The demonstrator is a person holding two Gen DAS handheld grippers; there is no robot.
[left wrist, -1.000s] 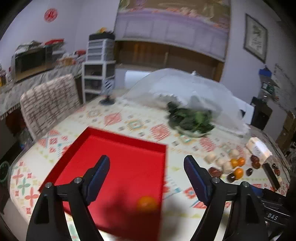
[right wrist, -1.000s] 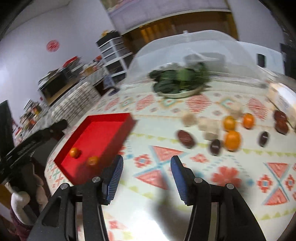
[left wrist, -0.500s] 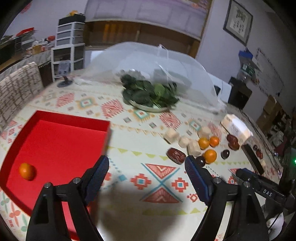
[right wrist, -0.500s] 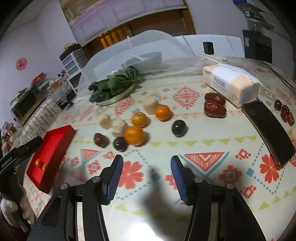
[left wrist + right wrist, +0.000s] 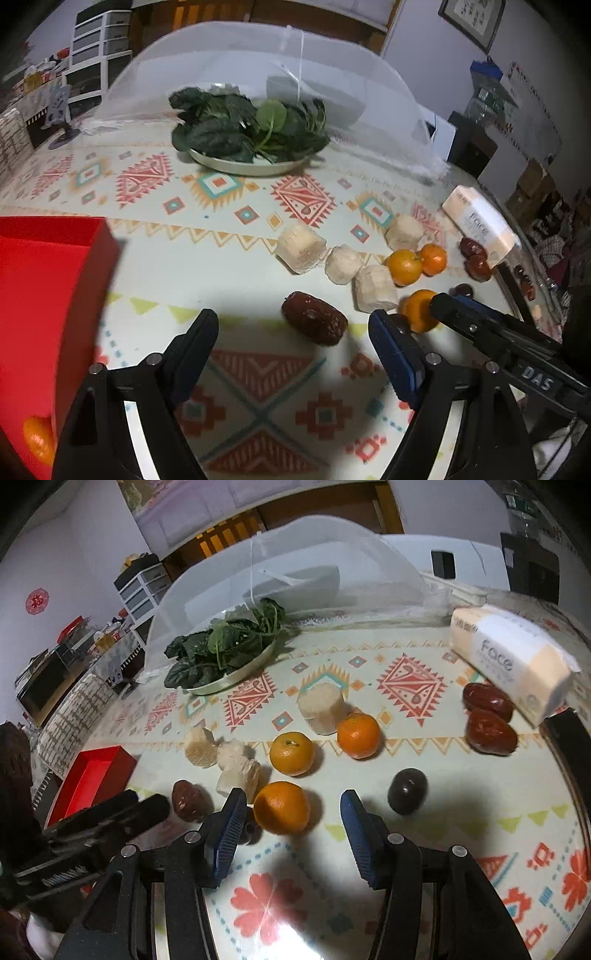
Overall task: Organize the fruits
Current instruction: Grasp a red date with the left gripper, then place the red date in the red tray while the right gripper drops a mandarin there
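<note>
**Loose fruit on the table: nearest orange sits just ahead of the right gripper**

- Red tray [image 5: 44, 295]: far left on the patterned tablecloth [image 5: 229, 258]. One small orange [image 5: 37, 439] lies in its near corner. In the right wrist view the tray [image 5: 92, 775] stands well apart from the fruit cluster.
- Left gripper [image 5: 291, 339]: jaws wide apart, nothing between them. A red date [image 5: 314, 321] lies just ahead, slightly right of centre, its long axis running left to right across the opening.
- Pale cut chunks [image 5: 236, 771]: several, between the date and the oranges, crowding the cluster's left side.
- Right gripper [image 5: 291, 819]: jaws wide apart, empty. The nearest orange [image 5: 282, 806] sits just ahead, closer to the left jaw, so this hand is judged the nearer for that fruit. Round, no preferred axis.
- Obstacles to that pick: a small dark fruit [image 5: 251, 829] partly hidden beside the left jaw; a pale chunk just behind.
- Further oranges [image 5: 291, 753] and [image 5: 358, 734]: behind, near each other.
- Dark round fruit [image 5: 408, 790]: right of the opening.
- Two more dates [image 5: 489, 727]: far right, beside a tissue pack [image 5: 513, 661].
- Plate of greens [image 5: 225, 653]: at the back, in front of a mesh food cover [image 5: 314, 565].
</note>
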